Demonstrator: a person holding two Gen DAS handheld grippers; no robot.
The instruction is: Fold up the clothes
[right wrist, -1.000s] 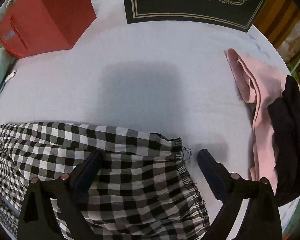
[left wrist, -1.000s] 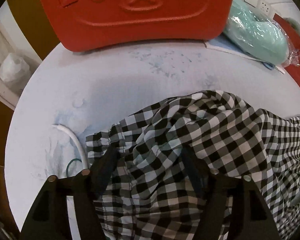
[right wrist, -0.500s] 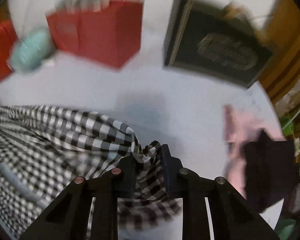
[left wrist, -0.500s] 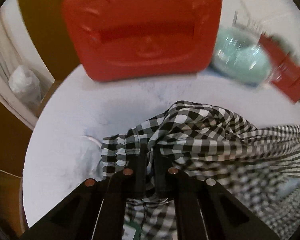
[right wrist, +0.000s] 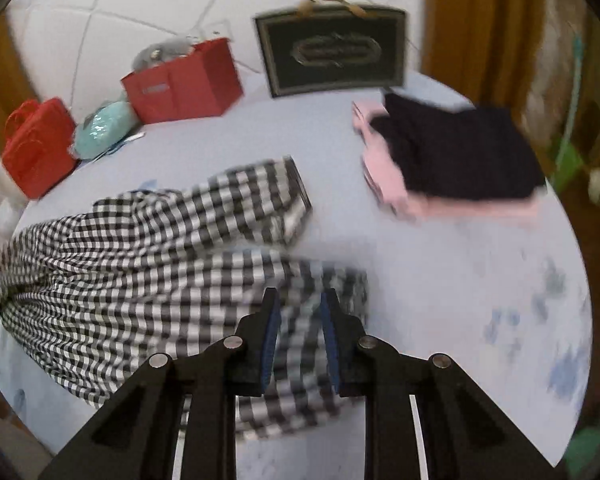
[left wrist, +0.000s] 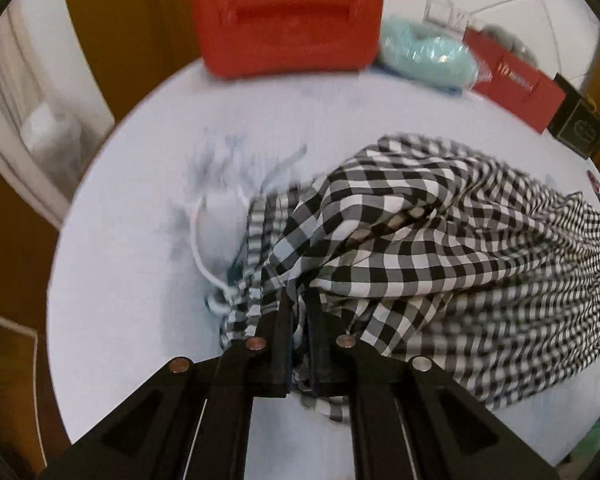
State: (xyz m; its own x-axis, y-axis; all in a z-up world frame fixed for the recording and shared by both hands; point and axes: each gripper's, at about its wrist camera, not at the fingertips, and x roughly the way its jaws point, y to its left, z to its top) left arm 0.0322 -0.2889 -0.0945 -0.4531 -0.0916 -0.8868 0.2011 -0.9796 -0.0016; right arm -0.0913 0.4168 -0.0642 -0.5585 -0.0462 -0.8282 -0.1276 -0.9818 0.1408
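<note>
From the left wrist camera we see our left gripper (left wrist: 299, 306) with its jaws drawn almost together, pinching a bunched edge of the black-and-white checked garment (left wrist: 440, 248). The cloth rises from the pinch and spreads to the right across the round white table (left wrist: 140, 248). A white drawstring (left wrist: 198, 248) loops on the table just left of the gathered fabric. At the far edge stand a red case (left wrist: 288, 16), a mint-green bundle in clear plastic (left wrist: 424, 54) and a red paper bag (left wrist: 516, 84).

From the right wrist camera we see our right gripper (right wrist: 298, 306) with a narrow gap between its blue-padded fingers (right wrist: 270, 340) and checked cloth (right wrist: 132, 264) running between them; motion blur hides how firmly it is held. The garment lies crumpled over the left half of the table (right wrist: 460, 300). To the right, well apart from it, a folded black garment (right wrist: 460, 152) rests on a folded pink one (right wrist: 384, 184). A black gift bag (right wrist: 332, 52) stands behind.
</note>
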